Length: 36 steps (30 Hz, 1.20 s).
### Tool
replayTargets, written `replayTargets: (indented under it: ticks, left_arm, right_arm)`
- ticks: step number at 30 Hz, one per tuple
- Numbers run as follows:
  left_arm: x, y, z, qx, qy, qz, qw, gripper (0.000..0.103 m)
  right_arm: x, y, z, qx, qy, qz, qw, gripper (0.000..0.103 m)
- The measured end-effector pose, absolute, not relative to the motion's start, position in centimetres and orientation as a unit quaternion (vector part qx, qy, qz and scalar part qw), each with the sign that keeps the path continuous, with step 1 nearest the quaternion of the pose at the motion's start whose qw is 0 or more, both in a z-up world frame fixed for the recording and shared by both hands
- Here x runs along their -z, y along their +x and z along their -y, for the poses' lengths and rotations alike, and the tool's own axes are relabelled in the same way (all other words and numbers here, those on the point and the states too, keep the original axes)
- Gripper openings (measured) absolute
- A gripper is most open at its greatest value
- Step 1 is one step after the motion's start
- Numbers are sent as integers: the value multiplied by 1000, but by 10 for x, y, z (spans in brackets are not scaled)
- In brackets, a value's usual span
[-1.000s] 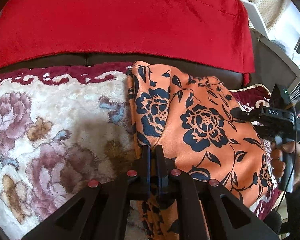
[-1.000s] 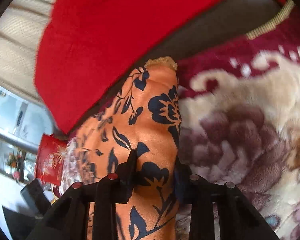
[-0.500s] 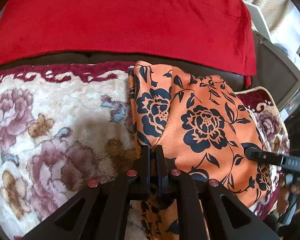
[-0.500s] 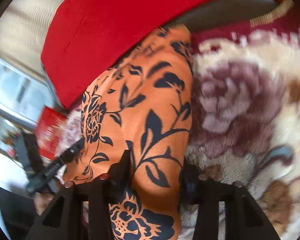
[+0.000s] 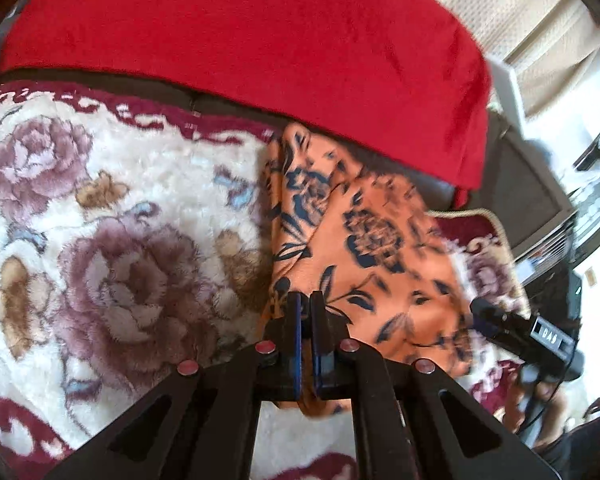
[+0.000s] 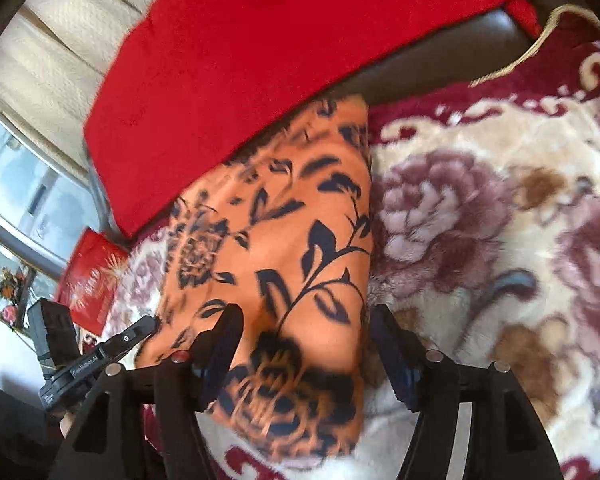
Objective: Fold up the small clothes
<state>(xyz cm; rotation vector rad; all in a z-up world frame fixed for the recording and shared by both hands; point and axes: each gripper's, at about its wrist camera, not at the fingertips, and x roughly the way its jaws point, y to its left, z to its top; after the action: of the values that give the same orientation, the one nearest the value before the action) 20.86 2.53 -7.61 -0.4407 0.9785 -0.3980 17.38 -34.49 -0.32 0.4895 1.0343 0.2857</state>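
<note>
Orange floral garment (image 5: 364, 248) lies folded into a long strip on the plush rose-patterned blanket (image 5: 132, 240), its far end tucked up against the red throw (image 5: 260, 40) draped over the back of the dark sofa (image 5: 516, 184). Black flower-and-leaf print, blurred in both views.

Left gripper (image 5: 305, 308) — jaws pinched nearly together on the near left edge of the garment; orange fabric shows between the fingers and bulges out just below them. Gripping the cloth.

Right gripper (image 6: 306, 332) — jaws spread wide, one finger (image 6: 224, 340) resting on the orange cloth, the other at the garment's right edge where it meets the blanket. The cloth lies flat between them, not pinched. Open.

From the left wrist view, the right gripper (image 5: 486, 314) sits at the garment's right edge, low on the strip, with the person's hand (image 5: 540, 404) wrapped around its handle. From the right wrist view, the left gripper (image 6: 140, 330) pokes in at the garment's left edge.

Background: cream curtain (image 5: 500, 4) behind the sofa, a red printed bag (image 6: 92, 288) off to the left side of the right wrist view, flowers (image 6: 8, 284) near a window there. Maroon border with cord trim (image 6: 536, 40) runs along the blanket edge near the sofa back.
</note>
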Motion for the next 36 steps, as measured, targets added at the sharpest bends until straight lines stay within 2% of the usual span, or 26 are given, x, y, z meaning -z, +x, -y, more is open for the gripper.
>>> replayTargets:
  ticks: [6, 10, 12, 14, 16, 18, 20, 29, 30, 31, 32, 36]
  left_arm:
    - [84, 183, -21, 220, -239, -466, 823, 12]
    - [110, 186, -22, 189, -245, -496, 811, 6]
    - [106, 184, -28, 189, -251, -493, 811, 5]
    - [95, 181, -34, 197, -257, -480, 815, 5]
    - [88, 185, -40, 214, -275, -471, 810, 14]
    - [79, 196, -42, 210, -271, -461, 818, 38]
    - [73, 215, -43, 214, -279, -451, 820, 45]
    - [105, 352, -30, 220, -319, -501, 774, 43]
    - [114, 366, -29, 219, -327, -510, 765, 41]
    - [121, 373, -28, 218, -328, -514, 762, 32]
    - [127, 379, -27, 216, -322, -520, 761, 16]
    - [139, 385, -28, 239, -311, -511, 765, 16]
  right_arm:
    - [-14, 133, 336, -190, 301, -448, 820, 75]
    - [2, 132, 315, -218, 314, -461, 801, 79]
    - [16, 133, 310, -194, 316, -484, 793, 79]
    - [15, 130, 305, -200, 331, -470, 793, 79]
    - [9, 126, 306, -201, 329, -462, 799, 79]
    - [4, 122, 308, -200, 327, -455, 803, 79]
    - [-1, 116, 310, -199, 331, -449, 806, 79]
    - [-20, 86, 317, -199, 326, -434, 816, 79]
    - [-19, 84, 318, -195, 324, -437, 816, 79]
    - [-18, 82, 319, -192, 323, -439, 816, 79]
    - [-17, 82, 319, -190, 321, -442, 816, 79]
    - [-10, 85, 321, -177, 318, -455, 813, 79]
